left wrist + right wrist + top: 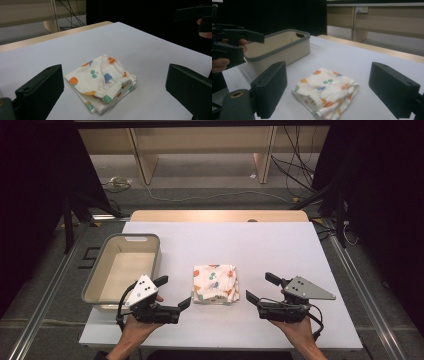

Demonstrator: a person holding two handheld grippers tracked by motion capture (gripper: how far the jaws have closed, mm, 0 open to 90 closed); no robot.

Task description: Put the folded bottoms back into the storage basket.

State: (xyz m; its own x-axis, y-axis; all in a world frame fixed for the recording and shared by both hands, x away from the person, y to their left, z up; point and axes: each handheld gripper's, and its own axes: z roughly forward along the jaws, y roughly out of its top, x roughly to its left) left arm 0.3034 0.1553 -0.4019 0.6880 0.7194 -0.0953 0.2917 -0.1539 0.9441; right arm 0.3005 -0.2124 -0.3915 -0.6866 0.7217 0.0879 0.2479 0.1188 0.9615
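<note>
Fingers of both grippers gape empty beside the folded cloth [215,284], its long axis running toward the table's far edge

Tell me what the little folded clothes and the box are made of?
The folded garment looks like soft, matte cotton-type knit: it creases, has a gathered elastic-looking edge and printed colourful shapes. The storage bin looks like stiff beige plastic or coated fabric with a smooth grey rim and a cut-out handle; the pictures leave that open. Both open grippers, left and right, look like hard matte black plastic.
</note>
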